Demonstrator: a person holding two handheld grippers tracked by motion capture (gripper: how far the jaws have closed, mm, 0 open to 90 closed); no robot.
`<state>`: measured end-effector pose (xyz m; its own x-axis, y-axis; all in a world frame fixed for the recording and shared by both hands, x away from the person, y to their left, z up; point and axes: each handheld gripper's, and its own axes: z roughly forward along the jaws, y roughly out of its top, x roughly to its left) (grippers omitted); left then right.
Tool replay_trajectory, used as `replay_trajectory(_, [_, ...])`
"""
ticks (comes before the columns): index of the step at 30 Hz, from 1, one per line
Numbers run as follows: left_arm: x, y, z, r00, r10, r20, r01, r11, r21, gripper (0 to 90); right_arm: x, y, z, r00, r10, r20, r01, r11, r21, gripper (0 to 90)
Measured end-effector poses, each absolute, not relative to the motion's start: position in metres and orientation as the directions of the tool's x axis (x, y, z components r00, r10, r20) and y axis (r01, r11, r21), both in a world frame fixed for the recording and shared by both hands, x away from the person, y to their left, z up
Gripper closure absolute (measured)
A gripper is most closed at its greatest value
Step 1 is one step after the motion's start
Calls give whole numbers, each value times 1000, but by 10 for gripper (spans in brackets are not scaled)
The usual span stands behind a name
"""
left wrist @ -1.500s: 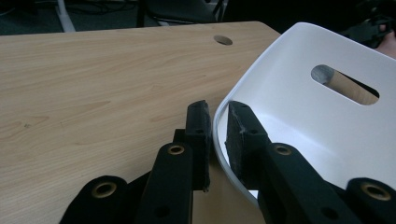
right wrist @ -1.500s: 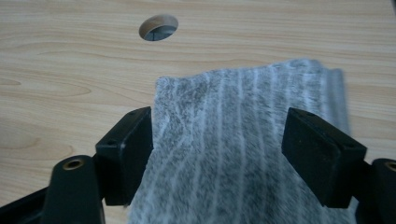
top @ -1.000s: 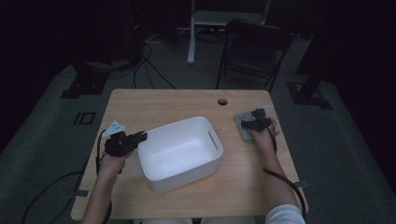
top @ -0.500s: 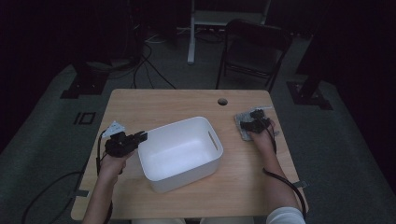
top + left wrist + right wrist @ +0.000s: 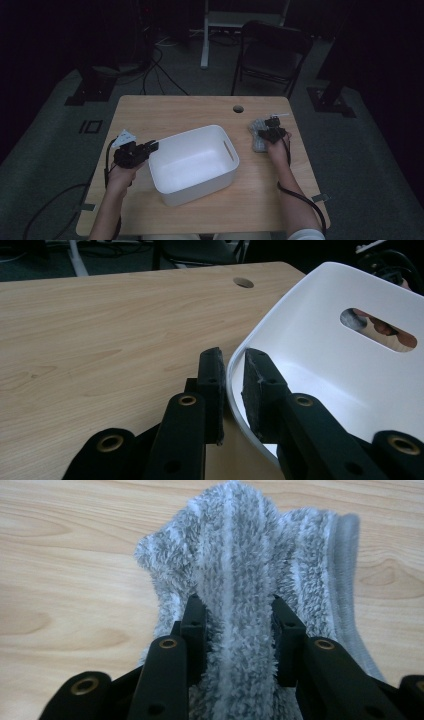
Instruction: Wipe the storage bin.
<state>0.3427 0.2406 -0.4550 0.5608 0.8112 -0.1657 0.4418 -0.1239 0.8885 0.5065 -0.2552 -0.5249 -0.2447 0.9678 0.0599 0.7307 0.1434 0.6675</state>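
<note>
A white plastic bin (image 5: pixel 200 192) with handle slots stands in the middle of the wooden table (image 5: pixel 175 112). My left gripper (image 5: pixel 152 146) is at the bin's left rim. In the left gripper view the gripper (image 5: pixel 233 352) has one jaw outside and one inside the bin (image 5: pixel 320 355), shut on the thin rim. A fluffy grey cloth with pale stripes (image 5: pixel 257 136) lies at the right of the table. My right gripper (image 5: pixel 272 131) is on it. In the right gripper view the gripper (image 5: pixel 235 600) squeezes a fold of the cloth (image 5: pixel 250 540).
A round cable hole (image 5: pixel 238 108) sits near the table's far edge. Beyond the table stand a dark folding chair (image 5: pixel 272 50) and a white desk leg (image 5: pixel 205 35), with cables on the floor. Bare wood lies behind and in front of the bin.
The right gripper has shifted slightly on the cloth. The left gripper and the bin have stayed in place.
</note>
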Motion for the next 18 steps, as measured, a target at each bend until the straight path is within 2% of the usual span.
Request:
replay_trajectory(7, [342, 241, -456, 562, 810, -170, 438, -117, 891, 785, 475, -262, -512, -276, 951, 138, 706, 103, 701, 675])
replay_trajectory(18, [342, 242, -457, 566, 803, -185, 437, -102, 894, 783, 389, -266, -494, -380, 881, 283, 654, 39, 755, 684])
